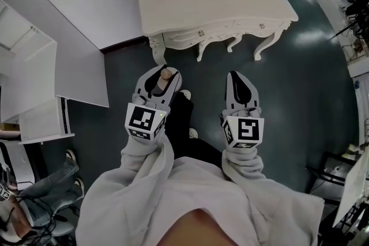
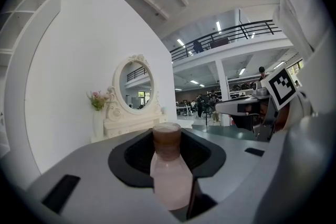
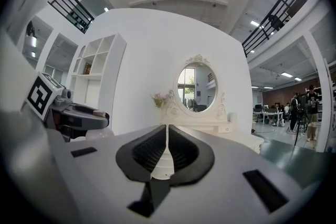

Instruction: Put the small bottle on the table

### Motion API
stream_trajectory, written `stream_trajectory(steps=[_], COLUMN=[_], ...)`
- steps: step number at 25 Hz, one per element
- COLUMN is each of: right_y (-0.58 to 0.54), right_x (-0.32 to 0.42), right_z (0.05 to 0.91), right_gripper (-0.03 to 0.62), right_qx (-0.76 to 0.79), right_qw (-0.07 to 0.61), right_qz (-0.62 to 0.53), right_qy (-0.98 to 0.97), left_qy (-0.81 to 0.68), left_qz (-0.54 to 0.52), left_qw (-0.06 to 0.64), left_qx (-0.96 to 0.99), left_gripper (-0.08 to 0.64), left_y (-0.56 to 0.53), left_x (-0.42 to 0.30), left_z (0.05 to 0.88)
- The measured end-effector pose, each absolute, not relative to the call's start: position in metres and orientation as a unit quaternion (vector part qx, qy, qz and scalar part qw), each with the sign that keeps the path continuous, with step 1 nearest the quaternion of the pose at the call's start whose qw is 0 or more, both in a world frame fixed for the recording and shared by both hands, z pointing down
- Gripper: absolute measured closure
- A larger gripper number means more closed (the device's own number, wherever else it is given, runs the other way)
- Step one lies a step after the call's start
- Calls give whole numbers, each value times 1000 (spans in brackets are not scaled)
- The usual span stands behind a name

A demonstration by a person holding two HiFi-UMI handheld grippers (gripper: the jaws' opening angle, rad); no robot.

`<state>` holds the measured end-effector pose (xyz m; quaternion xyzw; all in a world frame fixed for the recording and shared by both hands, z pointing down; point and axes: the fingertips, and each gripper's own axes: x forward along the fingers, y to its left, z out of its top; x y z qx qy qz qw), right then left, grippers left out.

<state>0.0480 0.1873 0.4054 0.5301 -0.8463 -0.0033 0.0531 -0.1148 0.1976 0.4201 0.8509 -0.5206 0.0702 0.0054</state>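
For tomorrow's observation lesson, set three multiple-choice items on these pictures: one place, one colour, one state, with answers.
1. Where is the small bottle? A on the dressing table; B in the left gripper's jaws; C in the right gripper's jaws.
2. The dressing table is: A black; B white; C red.
3. The right gripper's jaws are: A together, empty; B wide apart; C half open.
Answers: B, its pads press the bottle; B, plain in the head view; A, the pads meet with nothing between.

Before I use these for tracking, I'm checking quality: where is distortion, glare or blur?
Head view: edges bend, pale table nearly washed out. Left gripper view: fisheye, dark corners, small bottle close and soft. Right gripper view: fisheye, mirror sharp.
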Motion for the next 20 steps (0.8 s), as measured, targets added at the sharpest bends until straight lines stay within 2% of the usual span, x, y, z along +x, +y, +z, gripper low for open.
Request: stream_trajectory(steps=[20], right_y=[45], right_x=[51], right_z=[382], right_gripper=[555], right_qx=[550], right_qw=[58], right_qz=[-30], right_qy=[-833], left_qy=[-493], left_qz=[59], left_qw=[-5], left_qx=[868], left_gripper=[408], left_y=[51], left_x=[-105], left_z=[401])
